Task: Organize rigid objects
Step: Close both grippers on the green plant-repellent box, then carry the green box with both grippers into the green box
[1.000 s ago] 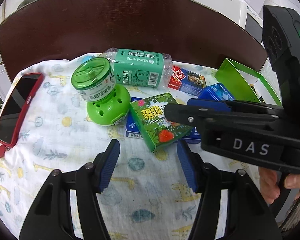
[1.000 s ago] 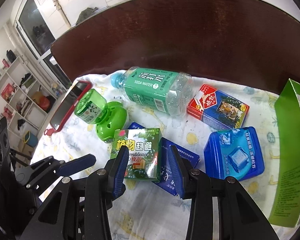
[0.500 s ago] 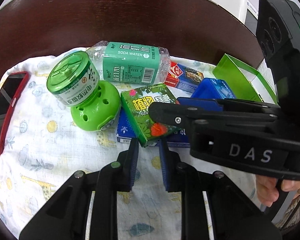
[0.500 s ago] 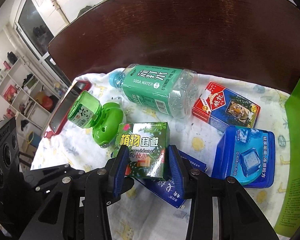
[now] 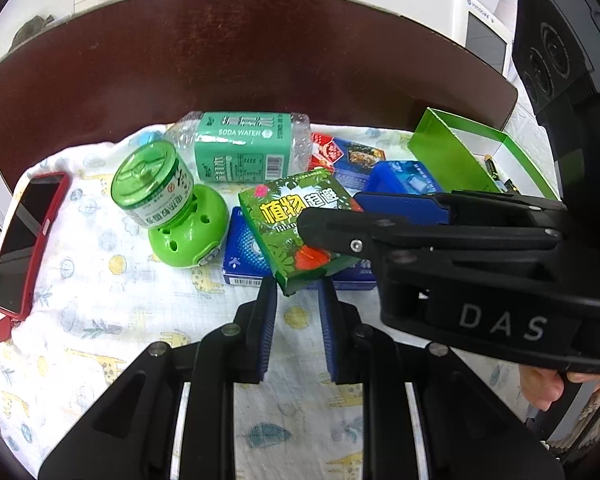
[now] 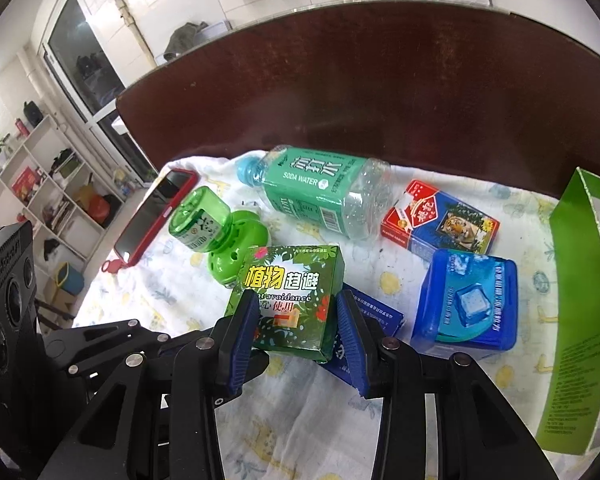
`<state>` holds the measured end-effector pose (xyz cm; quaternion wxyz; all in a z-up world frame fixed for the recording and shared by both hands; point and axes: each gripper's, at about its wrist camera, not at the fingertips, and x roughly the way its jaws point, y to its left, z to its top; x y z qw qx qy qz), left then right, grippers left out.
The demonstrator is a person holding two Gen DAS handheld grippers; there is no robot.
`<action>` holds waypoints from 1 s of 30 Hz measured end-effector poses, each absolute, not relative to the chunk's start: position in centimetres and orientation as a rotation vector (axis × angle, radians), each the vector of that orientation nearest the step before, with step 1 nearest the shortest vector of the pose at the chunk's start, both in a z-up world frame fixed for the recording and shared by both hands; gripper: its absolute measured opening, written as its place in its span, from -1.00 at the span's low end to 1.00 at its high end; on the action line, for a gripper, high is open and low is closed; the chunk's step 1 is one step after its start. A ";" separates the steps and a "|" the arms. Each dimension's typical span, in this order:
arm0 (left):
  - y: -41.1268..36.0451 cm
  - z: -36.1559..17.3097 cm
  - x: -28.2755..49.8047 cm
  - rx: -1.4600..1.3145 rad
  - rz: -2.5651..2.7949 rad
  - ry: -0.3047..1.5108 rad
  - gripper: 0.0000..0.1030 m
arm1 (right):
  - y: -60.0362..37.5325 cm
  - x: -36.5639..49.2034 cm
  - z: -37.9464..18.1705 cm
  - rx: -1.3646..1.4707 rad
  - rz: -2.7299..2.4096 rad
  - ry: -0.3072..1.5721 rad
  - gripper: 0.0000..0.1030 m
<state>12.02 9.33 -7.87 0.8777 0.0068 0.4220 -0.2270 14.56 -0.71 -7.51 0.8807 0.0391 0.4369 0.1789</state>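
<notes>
— Right wrist view: right gripper [image 6: 296, 316] clamped on the green box [image 6: 288, 296], pads on both sides, box tilted and seemingly lifted off the dark blue box [image 6: 374, 314].

— And the left gripper [image 5: 297, 312]?

— Nearly closed, holding nothing, just beneath the green box's near corner, over the printed cloth [image 5: 112, 312].

— Around it?

— Green repellent bottle [image 5: 172, 200] just beside, soda water bottle [image 5: 244, 146] lying toward the cloth's far edge, blue tub [image 6: 466, 304] near the right.

— Step in hand?

— Probably carrying the box away. Next likely calls for a steady swing toward the green carton [image 6: 576, 312] at the cloth's right edge, clear of the tub.
</notes>
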 end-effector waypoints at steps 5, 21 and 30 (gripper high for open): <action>8.4 -6.6 10.9 0.041 -0.483 0.846 -0.63 | -1.8 13.2 -6.0 0.086 0.368 0.866 -0.19; -2.8 -1.7 9.0 0.223 -0.638 0.723 -0.63 | -13.0 7.8 -1.2 0.205 0.237 0.677 -0.19; -12.2 -1.0 9.0 0.339 -0.775 0.697 -0.63 | -22.2 6.0 -0.7 0.303 0.091 0.610 -0.19</action>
